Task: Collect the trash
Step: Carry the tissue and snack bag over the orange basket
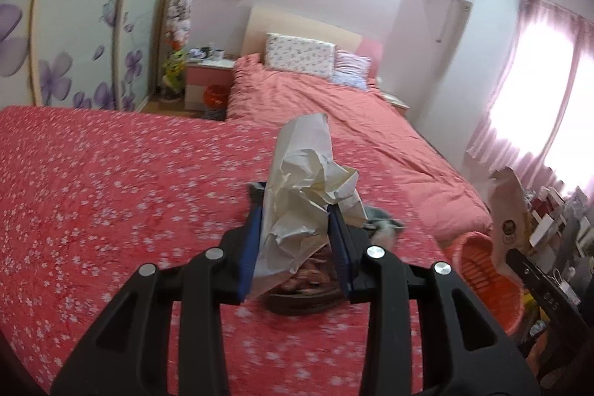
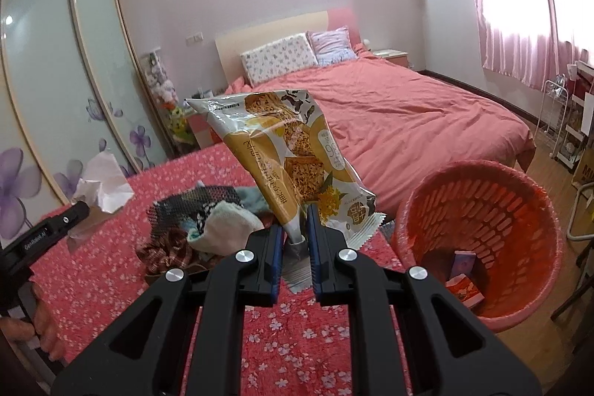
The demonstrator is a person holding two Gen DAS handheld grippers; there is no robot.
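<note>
Your left gripper (image 1: pixel 297 206) is clamped on a crumpled wad of white paper (image 1: pixel 304 180), its blue pads pressing both sides; the wad's long axis runs up and away from you, its loose tip pointing toward the far bed (image 1: pixel 334 106). Your right gripper (image 2: pixel 293 232) is nearly closed, pinching the bottom corner of a yellow snack wrapper (image 2: pixel 286 151), which stands nearly upright with its long axis leaning up and to the left, sealed top edge highest. Korean lettering runs along the wrapper, too distorted to read beyond a large "9" in a white circle. From the right wrist view, white lettering marks the side of your left tool, too small to make out, and your hand (image 2: pixel 26 325) wraps its handle at the lower left. Both grippers angle downward over the red floral cloth (image 2: pixel 111 266). A heap of socks and fabric (image 2: pixel 200 218) lies on it behind the wrapper. The orange slotted basket (image 2: pixel 519 195) stands just right of the cloth, with small cartons (image 2: pixel 462 279) at its bottom.
</note>
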